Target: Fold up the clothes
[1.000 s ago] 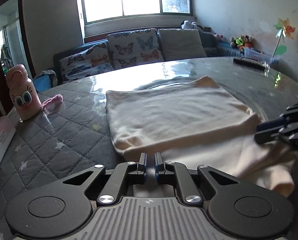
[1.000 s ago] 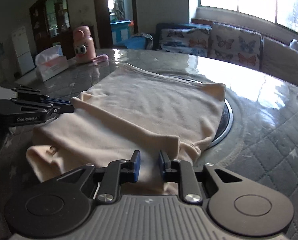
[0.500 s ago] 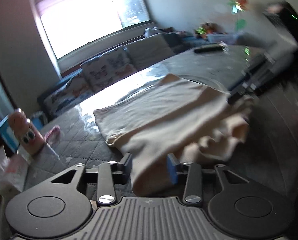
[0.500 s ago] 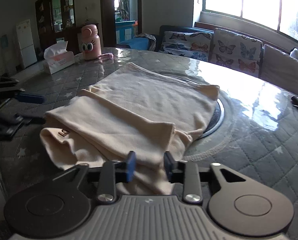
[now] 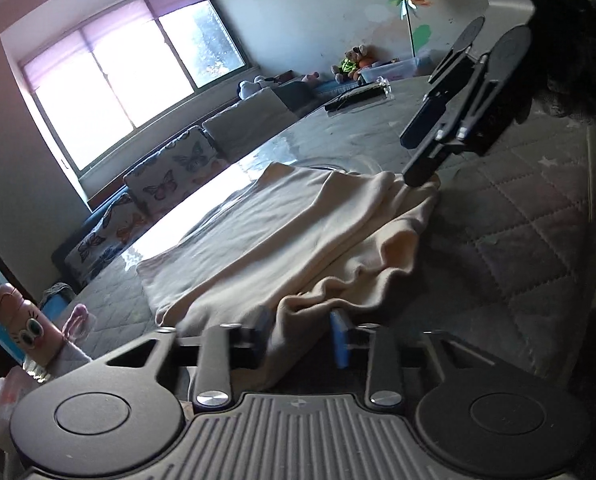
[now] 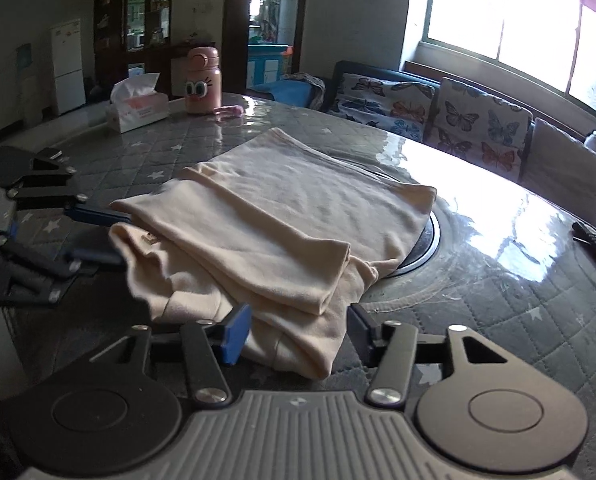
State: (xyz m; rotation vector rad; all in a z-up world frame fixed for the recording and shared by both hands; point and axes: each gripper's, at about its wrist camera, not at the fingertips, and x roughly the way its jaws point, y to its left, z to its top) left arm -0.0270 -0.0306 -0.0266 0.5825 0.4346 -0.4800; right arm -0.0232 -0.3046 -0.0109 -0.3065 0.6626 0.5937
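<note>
Both grippers since opened: left gripper (image 5: pixel 299 334) wide, right gripper (image 6: pixel 298 332) wide; cream garment (image 6: pixel 274 236) released, folded, near table (image 6: pixel 497 300) edge.

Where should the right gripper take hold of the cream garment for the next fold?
Probably the near corner of the cream garment, approached low from the table edge: its stacked layers bunch there between the open right gripper, and the rest lies flat.

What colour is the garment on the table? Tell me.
Cream garment, clearest in the right wrist view.
</note>
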